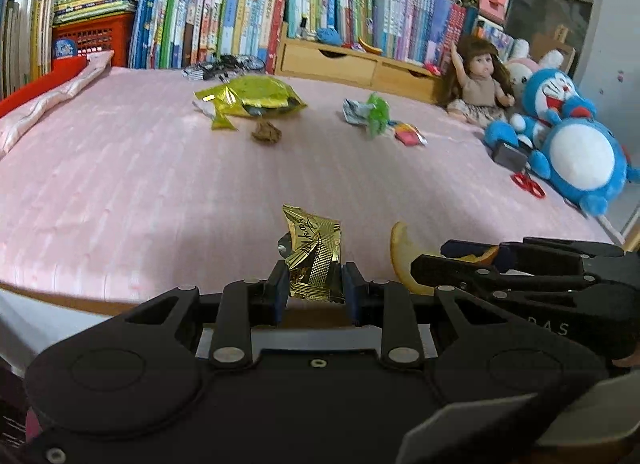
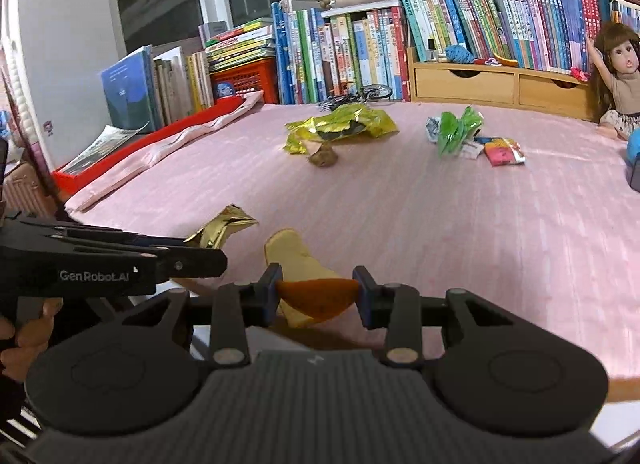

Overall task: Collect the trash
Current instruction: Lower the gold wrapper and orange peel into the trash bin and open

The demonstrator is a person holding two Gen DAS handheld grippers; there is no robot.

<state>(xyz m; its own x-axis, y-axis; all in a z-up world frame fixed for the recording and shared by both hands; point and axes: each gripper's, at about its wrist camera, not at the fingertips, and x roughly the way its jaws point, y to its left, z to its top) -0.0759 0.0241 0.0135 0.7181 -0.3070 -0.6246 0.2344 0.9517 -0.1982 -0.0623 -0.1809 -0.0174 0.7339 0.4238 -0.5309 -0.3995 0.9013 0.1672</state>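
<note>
My left gripper [image 1: 316,284] is shut on a crumpled gold foil wrapper [image 1: 314,252], held just above the near edge of the pink bed [image 1: 160,192]. From the right wrist view the same gold wrapper [image 2: 222,226] sticks out of the left gripper at the left. Pinched in my right gripper [image 2: 318,292] is a curled orange peel [image 2: 308,284], orange outside and pale inside. Farther back lie a yellow-green snack bag [image 1: 252,98], a brown crumpled lump [image 1: 266,132], a green-and-white wrapper [image 1: 370,112] and a small red-and-yellow packet [image 1: 408,134].
Rows of books [image 1: 248,12] and a wooden drawer unit [image 1: 352,62] line the far side. A doll [image 1: 478,80] and blue plush toys [image 1: 576,152] sit at the right, with red scissors [image 1: 528,184] beside them. A folded pink cloth [image 1: 52,100] lies at the left edge.
</note>
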